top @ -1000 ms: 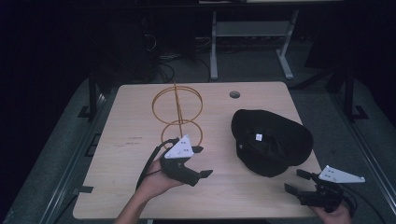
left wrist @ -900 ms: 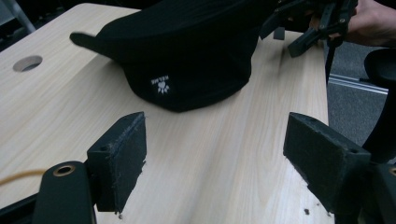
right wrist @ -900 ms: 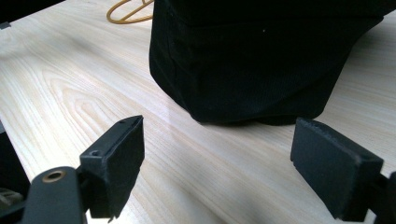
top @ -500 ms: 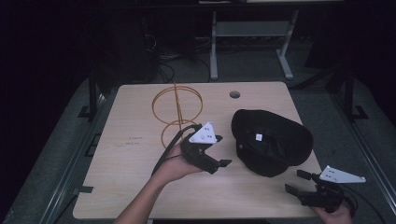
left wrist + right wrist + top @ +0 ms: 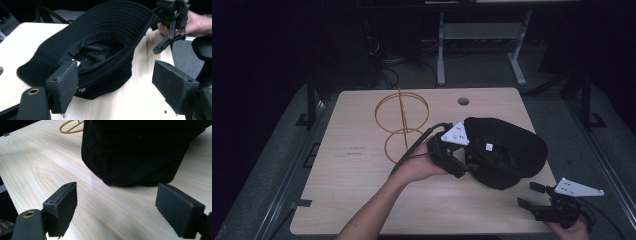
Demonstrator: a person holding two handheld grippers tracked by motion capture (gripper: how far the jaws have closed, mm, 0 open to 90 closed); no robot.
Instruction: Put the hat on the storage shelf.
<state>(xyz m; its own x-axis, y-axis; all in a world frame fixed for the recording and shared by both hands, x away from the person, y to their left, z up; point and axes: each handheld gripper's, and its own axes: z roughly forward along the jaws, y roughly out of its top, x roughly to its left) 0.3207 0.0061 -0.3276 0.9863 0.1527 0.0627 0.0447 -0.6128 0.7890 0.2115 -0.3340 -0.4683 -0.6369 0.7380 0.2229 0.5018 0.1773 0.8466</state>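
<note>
Black hat (image 5: 507, 152) sits upside down on the table's (image 5: 352, 190) right half. Left gripper (image 5: 460, 167) is at its brim, jaws wide apart, probably lining up a grab. Right gripper (image 5: 532, 196) waits nearby, also spread, holding nothing.

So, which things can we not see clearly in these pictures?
- White tag inside the black hat: too small to read, high view.
- Left gripper tips: hidden against the dark hat, high view.
- Hat's top: cut off by the upper edge, right gripper view.
- Gold wire stand: its thin base is hard to trace, high view.
</note>
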